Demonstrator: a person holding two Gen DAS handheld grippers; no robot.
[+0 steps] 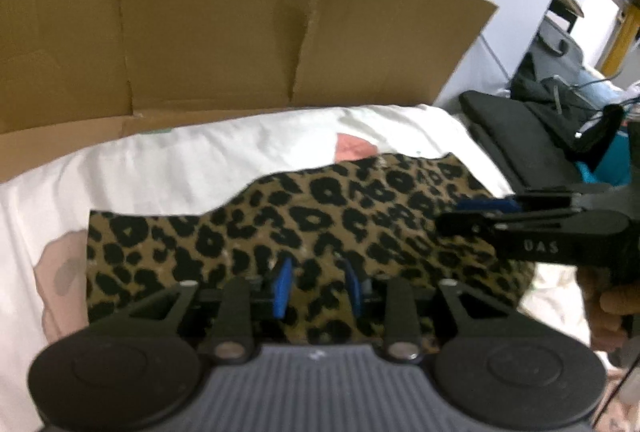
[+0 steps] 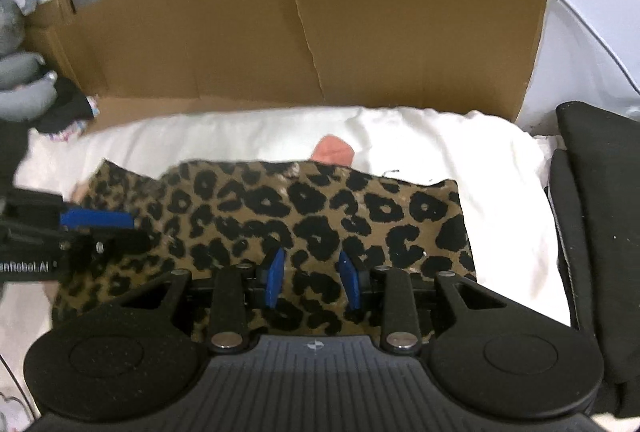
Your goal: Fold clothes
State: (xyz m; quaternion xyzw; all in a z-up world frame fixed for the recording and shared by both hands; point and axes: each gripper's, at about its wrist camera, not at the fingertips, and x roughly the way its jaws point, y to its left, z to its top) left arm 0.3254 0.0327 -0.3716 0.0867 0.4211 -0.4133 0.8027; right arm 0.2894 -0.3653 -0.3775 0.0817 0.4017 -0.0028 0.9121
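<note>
Leopard-print garment (image 2: 304,228) on white bedding (image 2: 500,199), cardboard box (image 2: 320,23) behind

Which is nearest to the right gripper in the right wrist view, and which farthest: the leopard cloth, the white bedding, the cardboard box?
1. Leopard cloth, directly under the right gripper.
2. White bedding, beyond and right.
3. Cardboard box, upright at the back.

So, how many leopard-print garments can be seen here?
1. The leopard-print garment lies flat on the white bedding, before the cardboard. Others may be hidden beneath it.
</note>
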